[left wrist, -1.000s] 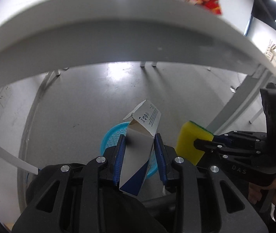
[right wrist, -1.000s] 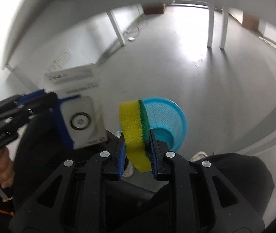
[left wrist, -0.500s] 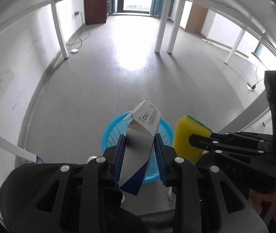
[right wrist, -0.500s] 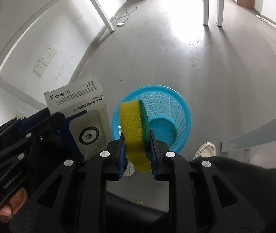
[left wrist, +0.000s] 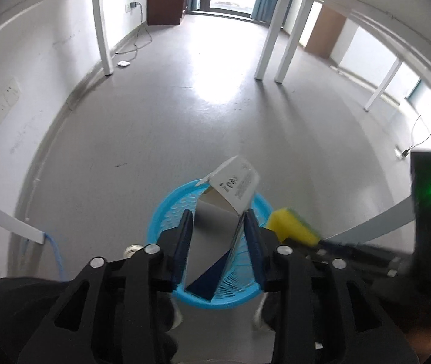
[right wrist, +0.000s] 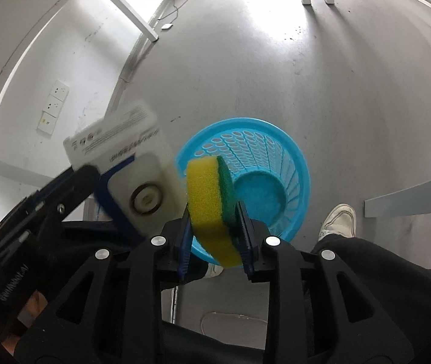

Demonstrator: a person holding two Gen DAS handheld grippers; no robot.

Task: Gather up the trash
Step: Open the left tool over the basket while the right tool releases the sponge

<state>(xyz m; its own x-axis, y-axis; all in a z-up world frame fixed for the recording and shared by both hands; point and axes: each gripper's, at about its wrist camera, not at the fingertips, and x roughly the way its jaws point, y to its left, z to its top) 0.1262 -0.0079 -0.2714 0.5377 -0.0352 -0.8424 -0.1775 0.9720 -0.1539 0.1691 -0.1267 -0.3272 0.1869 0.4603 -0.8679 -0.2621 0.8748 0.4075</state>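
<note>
Jaws on both grippers have just been opening. Left gripper point(left wrist: 217, 236) has let the box point(left wrist: 215, 230) go loose; right gripper point(right wrist: 215, 230) barely touches the sponge point(right wrist: 207, 194). Blue basket point(right wrist: 276, 139) waits below, around 1 o'clock.

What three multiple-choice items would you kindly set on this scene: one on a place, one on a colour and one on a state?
1. The basket stands:
A on a table
B on the floor
C on a chair

2. The sponge is:
A pink
B all blue
C yellow and green

3. The basket is:
A empty
B full of paper
C tipped on its side

Key:
1 B, grey floor surrounds its rim.
2 C, a yellow body with a green layer.
3 A, its bare blue bottom shows, mouth up.
</note>
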